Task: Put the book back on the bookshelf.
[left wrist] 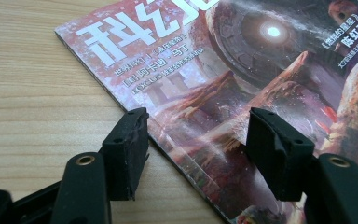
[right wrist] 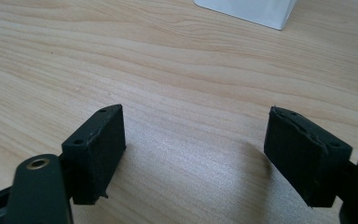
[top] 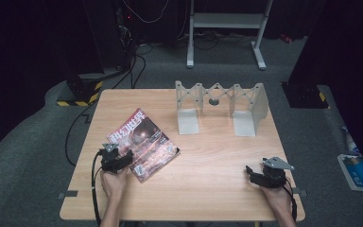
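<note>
Left claw (top: 123, 158): jaws apart, nothing pinched. In the left gripper view the claw (left wrist: 196, 151) straddles the near edge of the magazine (left wrist: 242, 93). One pad hangs over bare desk (left wrist: 32, 84), the other over the cover. Can't tell whether either pad touches the paper.

Right claw (top: 251, 172): jaws wide apart, empty. In the right gripper view the claw (right wrist: 193, 154) has only wood grain of the desk (right wrist: 177, 70) between the pads, low over the surface.

Magazine (top: 142, 144): flat on the desk, left half, rotated so one corner points to about 1 o'clock. Left claw sits at its 7 o'clock corner.

View differences:
- High view gives the layout: white folding rack (top: 221, 108) at 12 o'clock on the desk, well apart from both claws, and cables and stand legs on the floor behind.
- Left gripper view gives the cover detail: large white characters, a glowing sphere, reddish rock art, plus the page edge between the pads.
- Right gripper view catches a white corner of the rack (right wrist: 249, 11) at its top edge.

Hands: both forearms enter from 6 o'clock. Left hand (top: 113, 182) holds its gripper pointing toward 1 o'clock. Right hand (top: 276, 194) holds its gripper near the desk's 4 o'clock area, pointing toward 10 o'clock, with the grey plate (top: 278, 163) on top.
</note>
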A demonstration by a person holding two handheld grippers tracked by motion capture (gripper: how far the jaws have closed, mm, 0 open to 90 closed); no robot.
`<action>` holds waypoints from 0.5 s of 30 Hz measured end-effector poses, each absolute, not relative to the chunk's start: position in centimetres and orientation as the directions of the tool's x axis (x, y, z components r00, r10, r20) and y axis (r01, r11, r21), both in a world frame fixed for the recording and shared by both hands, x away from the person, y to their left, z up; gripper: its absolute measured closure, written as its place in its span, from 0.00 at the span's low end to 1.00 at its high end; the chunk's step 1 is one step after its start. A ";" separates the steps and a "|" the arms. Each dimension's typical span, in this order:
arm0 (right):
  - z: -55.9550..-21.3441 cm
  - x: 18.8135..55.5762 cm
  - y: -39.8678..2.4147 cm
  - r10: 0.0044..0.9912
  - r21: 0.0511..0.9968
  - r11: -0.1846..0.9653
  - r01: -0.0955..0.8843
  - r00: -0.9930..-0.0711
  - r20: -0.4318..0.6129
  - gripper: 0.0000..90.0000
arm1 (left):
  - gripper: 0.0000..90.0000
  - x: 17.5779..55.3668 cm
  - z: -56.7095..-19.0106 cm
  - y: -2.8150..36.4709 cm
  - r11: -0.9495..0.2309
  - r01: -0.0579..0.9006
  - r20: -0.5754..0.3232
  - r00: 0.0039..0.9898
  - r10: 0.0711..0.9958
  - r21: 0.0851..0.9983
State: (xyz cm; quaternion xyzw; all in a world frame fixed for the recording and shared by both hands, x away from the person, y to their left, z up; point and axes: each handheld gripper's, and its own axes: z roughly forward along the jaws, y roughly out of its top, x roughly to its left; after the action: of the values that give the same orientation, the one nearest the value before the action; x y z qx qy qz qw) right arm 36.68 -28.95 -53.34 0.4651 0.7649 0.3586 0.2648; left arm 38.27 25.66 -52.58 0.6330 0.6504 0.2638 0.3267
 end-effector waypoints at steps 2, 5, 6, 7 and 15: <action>-53.3 36.6 -28.9 0.899 0.793 0.313 0.523 -0.433 -0.070 0.27 | 0.43 38.2 -52.6 25.5 0.058 0.649 -0.092 0.018 0.996 0.759; -53.2 36.4 -29.0 0.897 0.791 0.313 0.527 -0.437 -0.064 0.31 | 0.43 37.9 -52.6 25.1 0.051 0.647 -0.093 0.031 0.995 0.761; -53.2 36.4 -29.0 0.896 0.790 0.311 0.529 -0.440 -0.058 0.33 | 0.43 37.7 -52.6 24.8 0.043 0.648 -0.092 0.041 0.995 0.760; -53.2 36.3 -29.0 0.895 0.789 0.310 0.530 -0.442 -0.055 0.35 | 0.43 37.7 -52.6 24.8 0.043 0.648 -0.092 0.041 0.995 0.760; -53.2 36.2 -28.9 0.889 0.794 0.291 0.533 -0.457 -0.020 0.52 | 0.43 37.0 -52.8 23.8 0.020 0.635 -0.091 0.079 0.993 0.772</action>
State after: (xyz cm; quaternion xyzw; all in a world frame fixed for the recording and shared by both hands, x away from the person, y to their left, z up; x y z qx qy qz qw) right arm 36.18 -28.94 -53.16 0.4634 0.7673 0.3735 0.2386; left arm 36.97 23.75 -52.78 0.6497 0.6265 0.2606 0.3427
